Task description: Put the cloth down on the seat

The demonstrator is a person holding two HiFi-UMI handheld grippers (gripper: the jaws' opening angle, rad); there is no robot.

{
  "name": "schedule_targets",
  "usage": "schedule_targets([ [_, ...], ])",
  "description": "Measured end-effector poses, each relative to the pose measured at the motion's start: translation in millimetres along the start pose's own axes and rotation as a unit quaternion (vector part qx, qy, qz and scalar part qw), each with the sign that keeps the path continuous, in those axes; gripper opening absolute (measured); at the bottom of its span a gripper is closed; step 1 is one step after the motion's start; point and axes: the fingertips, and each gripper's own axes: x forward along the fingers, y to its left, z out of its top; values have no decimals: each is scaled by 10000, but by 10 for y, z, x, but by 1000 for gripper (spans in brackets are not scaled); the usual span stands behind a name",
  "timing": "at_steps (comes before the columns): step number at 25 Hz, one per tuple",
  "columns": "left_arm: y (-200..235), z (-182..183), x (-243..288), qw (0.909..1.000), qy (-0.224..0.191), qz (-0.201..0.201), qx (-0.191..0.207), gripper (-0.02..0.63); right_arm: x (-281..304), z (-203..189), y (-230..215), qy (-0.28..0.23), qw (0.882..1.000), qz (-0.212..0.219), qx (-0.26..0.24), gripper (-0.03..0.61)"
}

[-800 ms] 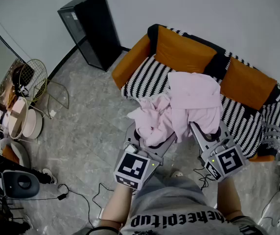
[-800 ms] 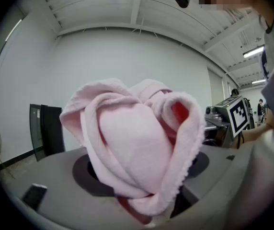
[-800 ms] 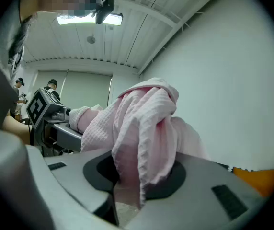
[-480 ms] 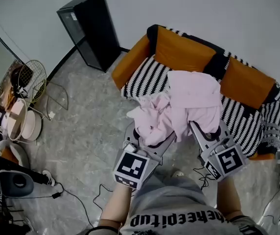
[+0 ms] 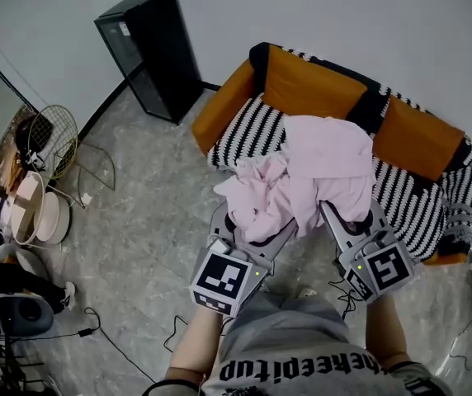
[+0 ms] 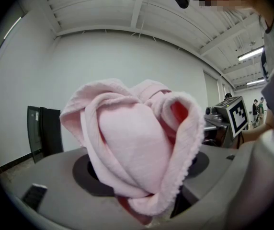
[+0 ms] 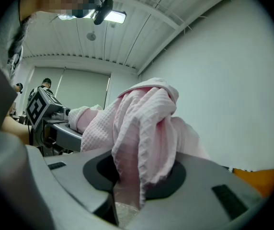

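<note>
A pink cloth [image 5: 302,176] hangs bunched between both grippers, held up in front of the striped seat [image 5: 257,130] of an orange and black sofa. My left gripper [image 5: 248,229] is shut on a thick wad of the cloth [image 6: 137,147], which bulges out between its jaws. My right gripper [image 5: 347,221] is shut on another fold of the cloth [image 7: 142,138], which drapes up and over it. The cloth hides the fingertips of both grippers in the head view.
The sofa has orange cushions [image 5: 310,81] and an orange armrest [image 5: 219,101]. A black cabinet [image 5: 149,48] stands by the wall to the left. Wire baskets [image 5: 54,134], bowls [image 5: 34,209] and cables [image 5: 104,328] lie on the grey floor at left.
The cloth and both grippers have hardly moved. A person's foot at the lower left has shifted.
</note>
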Motion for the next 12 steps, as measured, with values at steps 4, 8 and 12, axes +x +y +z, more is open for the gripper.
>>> schedule_targets([
  [4,225,13,-126,9998,-71,-177,78,368,168,63,168,-43,9999,-118,30,129],
  [8,297,55,-129,9985,-180,-501,111,368,196,116,170,-94,9997,-221,-21,132],
  [12,301,65,-98,9971,-244,-708,146,367,175,112,143,-111,9995,-276,-90,137],
])
